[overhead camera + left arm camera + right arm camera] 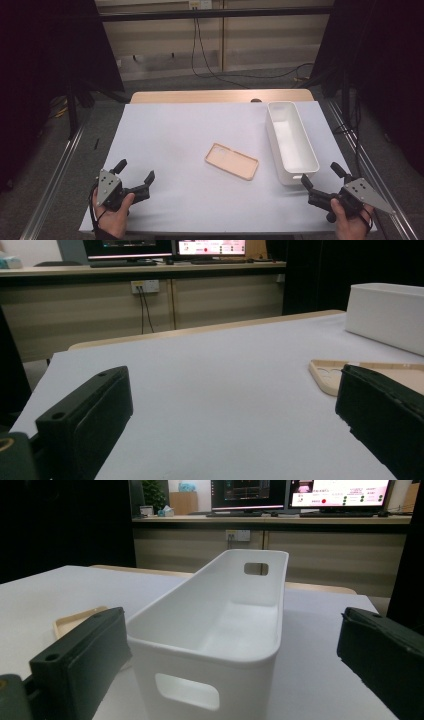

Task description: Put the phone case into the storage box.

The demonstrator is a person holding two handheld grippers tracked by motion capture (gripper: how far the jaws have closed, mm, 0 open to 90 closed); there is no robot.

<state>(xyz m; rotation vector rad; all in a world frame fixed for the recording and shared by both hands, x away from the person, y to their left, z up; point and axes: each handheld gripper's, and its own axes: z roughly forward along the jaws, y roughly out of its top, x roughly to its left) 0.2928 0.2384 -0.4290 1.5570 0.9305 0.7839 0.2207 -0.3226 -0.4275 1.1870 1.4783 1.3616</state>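
Both our grippers are wide open and hold nothing. The tan phone case [232,160] lies flat, ahead and to the right of our left gripper [135,176]. The white bin [291,140] sits just in front of our right gripper [320,179]. The case is thin, so we think our jaws could slip and just push it along. Our right gripper could bump the bin. The table edge [200,232] is close behind us, but the middle has lots of room.
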